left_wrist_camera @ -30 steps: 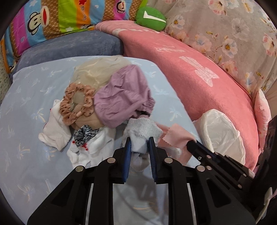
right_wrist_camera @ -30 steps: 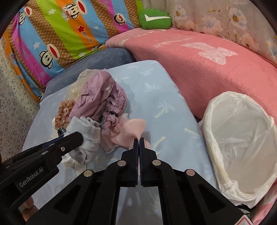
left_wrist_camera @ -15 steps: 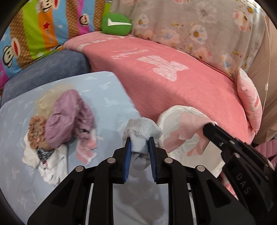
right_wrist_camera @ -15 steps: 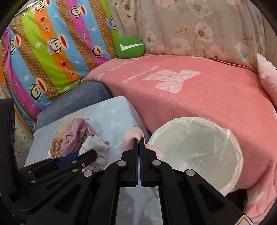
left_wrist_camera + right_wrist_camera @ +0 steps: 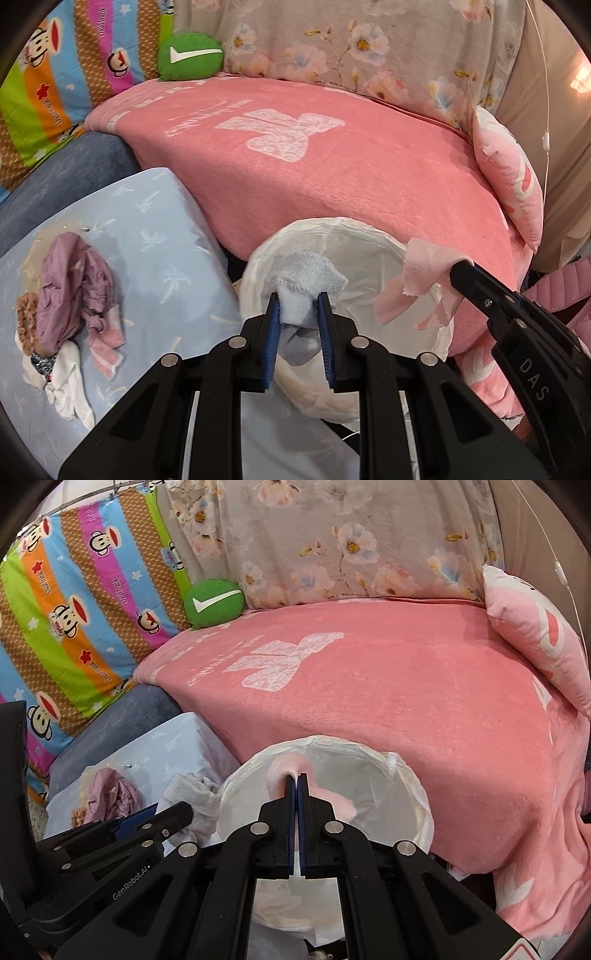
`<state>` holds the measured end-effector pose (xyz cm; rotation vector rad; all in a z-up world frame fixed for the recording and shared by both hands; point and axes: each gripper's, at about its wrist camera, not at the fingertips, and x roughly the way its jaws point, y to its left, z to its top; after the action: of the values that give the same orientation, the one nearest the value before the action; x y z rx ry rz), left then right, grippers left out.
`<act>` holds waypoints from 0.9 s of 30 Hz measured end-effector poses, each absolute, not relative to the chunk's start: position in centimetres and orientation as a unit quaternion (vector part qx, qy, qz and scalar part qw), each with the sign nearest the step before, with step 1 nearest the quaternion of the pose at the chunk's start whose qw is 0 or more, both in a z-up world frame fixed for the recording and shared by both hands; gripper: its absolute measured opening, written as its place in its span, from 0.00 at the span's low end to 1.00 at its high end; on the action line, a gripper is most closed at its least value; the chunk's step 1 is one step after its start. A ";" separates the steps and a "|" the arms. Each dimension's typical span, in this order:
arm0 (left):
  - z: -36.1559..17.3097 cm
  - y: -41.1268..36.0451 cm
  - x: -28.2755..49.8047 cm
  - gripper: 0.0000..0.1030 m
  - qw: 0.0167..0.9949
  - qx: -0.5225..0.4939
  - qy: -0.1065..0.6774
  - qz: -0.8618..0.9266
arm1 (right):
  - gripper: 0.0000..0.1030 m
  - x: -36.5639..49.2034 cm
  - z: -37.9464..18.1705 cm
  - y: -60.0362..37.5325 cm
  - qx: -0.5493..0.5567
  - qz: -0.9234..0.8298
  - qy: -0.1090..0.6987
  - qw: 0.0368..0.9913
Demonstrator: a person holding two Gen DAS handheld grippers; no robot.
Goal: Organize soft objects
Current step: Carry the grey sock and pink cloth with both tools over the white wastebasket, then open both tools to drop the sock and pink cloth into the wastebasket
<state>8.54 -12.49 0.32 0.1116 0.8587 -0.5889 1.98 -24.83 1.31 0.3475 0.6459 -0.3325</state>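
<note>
My left gripper (image 5: 296, 299) is shut on a pale blue sock (image 5: 303, 280), held over the near left rim of a white lined bin (image 5: 332, 232). My right gripper (image 5: 297, 778) is shut on a thin pink cloth (image 5: 288, 771) that hangs above the bin's (image 5: 410, 775) open mouth; the same pink cloth (image 5: 424, 273) shows at the right in the left wrist view. A heap of clothes lies on the light blue cushion (image 5: 155, 236) to the left: a purple garment (image 5: 70, 288), a brown scrunchie (image 5: 26, 314), white pieces (image 5: 70, 391) and a pink striped sock (image 5: 105, 343).
A pink blanket (image 5: 332, 155) covers the sofa seat behind the bin. At the back are a green round cushion (image 5: 190, 55), a striped monkey-print cover (image 5: 74, 602) and a floral cover (image 5: 332, 542). A pink pillow (image 5: 535, 642) leans at the right.
Both grippers have swung right, away from the clothes heap, carrying the sock and the pink cloth to above the white bin.
</note>
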 end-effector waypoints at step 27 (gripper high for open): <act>-0.3 -13.3 9.2 0.63 0.870 0.048 0.418 -0.256 | 0.31 1.3 0.3 -25.6 0.179 -0.171 0.316 0.916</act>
<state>9.19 -13.31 -0.31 0.0994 0.8751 -0.5364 1.34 -25.59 0.27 0.3676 0.6496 -0.3524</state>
